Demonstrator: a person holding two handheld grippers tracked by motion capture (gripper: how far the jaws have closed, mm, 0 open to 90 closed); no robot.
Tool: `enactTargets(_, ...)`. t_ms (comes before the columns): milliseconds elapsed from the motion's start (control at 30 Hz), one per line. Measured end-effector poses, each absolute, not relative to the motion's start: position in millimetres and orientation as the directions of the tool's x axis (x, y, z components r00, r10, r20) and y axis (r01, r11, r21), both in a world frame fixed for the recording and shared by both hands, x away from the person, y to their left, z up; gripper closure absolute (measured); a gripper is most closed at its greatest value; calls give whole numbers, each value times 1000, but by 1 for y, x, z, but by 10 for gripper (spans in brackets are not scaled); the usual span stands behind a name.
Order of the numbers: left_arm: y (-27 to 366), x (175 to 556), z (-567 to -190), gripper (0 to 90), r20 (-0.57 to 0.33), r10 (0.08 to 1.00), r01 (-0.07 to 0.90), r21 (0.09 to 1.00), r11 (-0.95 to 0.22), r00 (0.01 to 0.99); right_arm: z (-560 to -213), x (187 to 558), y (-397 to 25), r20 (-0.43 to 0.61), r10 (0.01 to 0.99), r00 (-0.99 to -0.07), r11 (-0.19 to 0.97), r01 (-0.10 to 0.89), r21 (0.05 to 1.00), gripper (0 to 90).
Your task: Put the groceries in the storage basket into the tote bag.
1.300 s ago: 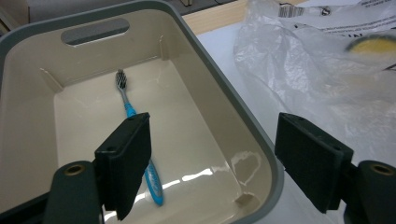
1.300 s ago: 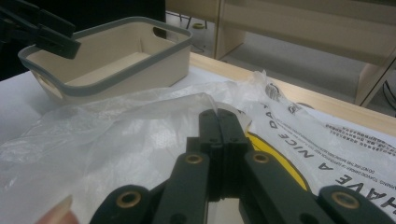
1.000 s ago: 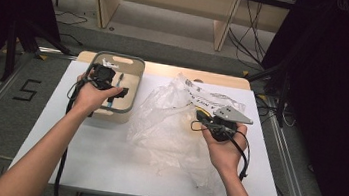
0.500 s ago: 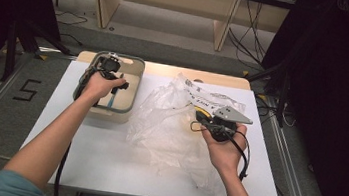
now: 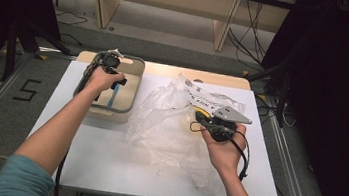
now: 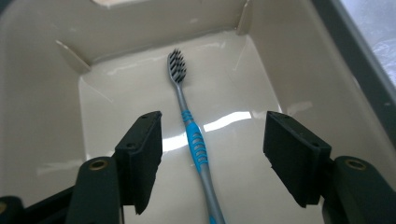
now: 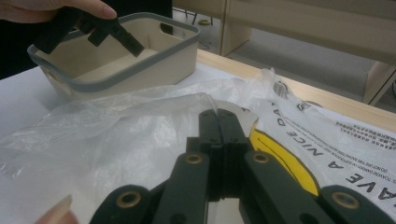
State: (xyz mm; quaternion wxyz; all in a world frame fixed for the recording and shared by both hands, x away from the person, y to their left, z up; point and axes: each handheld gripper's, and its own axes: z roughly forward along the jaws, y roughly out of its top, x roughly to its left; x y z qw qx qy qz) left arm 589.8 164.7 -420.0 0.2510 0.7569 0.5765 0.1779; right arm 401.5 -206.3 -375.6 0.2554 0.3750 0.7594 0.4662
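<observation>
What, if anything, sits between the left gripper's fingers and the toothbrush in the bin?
Nothing visible. The left gripper is open over the toothbrush, which lies flat on the bare bin floor, handle running between the fingers.

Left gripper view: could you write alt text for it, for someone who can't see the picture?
A grey and blue toothbrush with dark bristles lies flat on the floor of a beige plastic bin, bristle end pointing away. The left hand-held gripper hangs over it, its two black jaws wide open on either side of the handle and not touching it.
</observation>
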Motion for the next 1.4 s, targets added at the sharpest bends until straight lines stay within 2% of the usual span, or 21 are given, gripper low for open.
enactTargets(533, 163, 602, -445, 434, -5, 971, 839, 505, -205, 240, -377, 401, -206, -39, 805, -592, 290, 336, 896, 900)
enactTargets(1400, 164, 608, -464, 528, -20, 972, 869, 454, -199, 233, -378, 401, -205, -34, 801, -598, 293, 341, 893, 900)
